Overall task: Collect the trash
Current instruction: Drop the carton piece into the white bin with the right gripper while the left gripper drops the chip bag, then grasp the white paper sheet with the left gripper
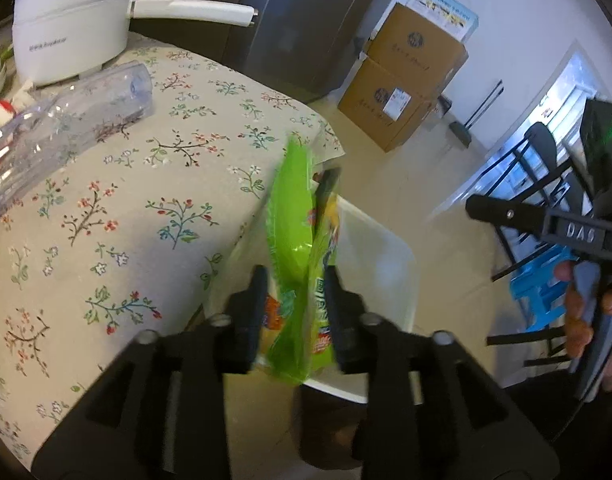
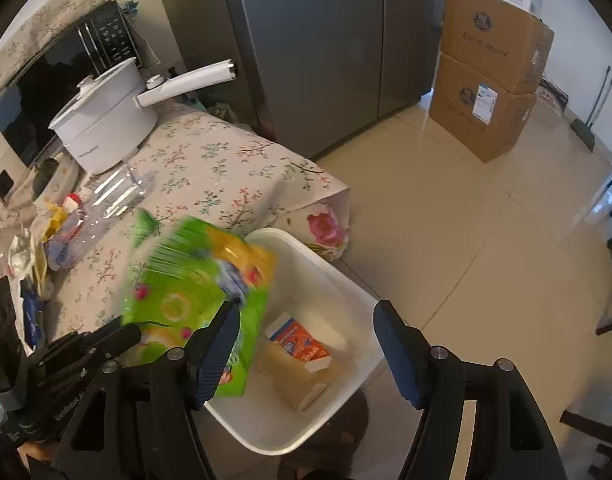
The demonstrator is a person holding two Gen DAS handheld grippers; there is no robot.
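presently, in the left wrist view, the left gripper point(image 1: 296, 312) stood over the edge of the counter point(image 1: 118, 208) with a green snack bag point(image 1: 296, 240) upright between its jaws. the jaws were parted; a gap showed beside the bag on at least one side, so the pads did not appear to clamp it, and the bag looked to be in release. below and behind the bag lay the white bin point(image 1: 379, 264), on the floor beside the counter. judged step: dropping the bag into the bin. a clear plastic bottle point(image 1: 66, 124) lay on its side on the counter, well apart from the bag, with a white pot point(image 1: 70, 28) behind it. faint grey lettering on the pot wall could not be read. the right gripper point(image 1: 553, 236) showed at the right edge, its body marked "das", held by a hand point(image 1: 585, 308).

in the right wrist view, the right gripper point(image 2: 309, 344) had its jaws wide apart with nothing between them, hovering over the bin, which already held an orange and white carton point(image 2: 302, 350). the bag, blurred, hung over the bin's near rim. print on the bag and carton was not legible. crumpled wrappers point(image 2: 30, 256) remained on the counter's left part.

the next move would call for clearing the left jaws fully, then reaching back for the bottle or wrappers.
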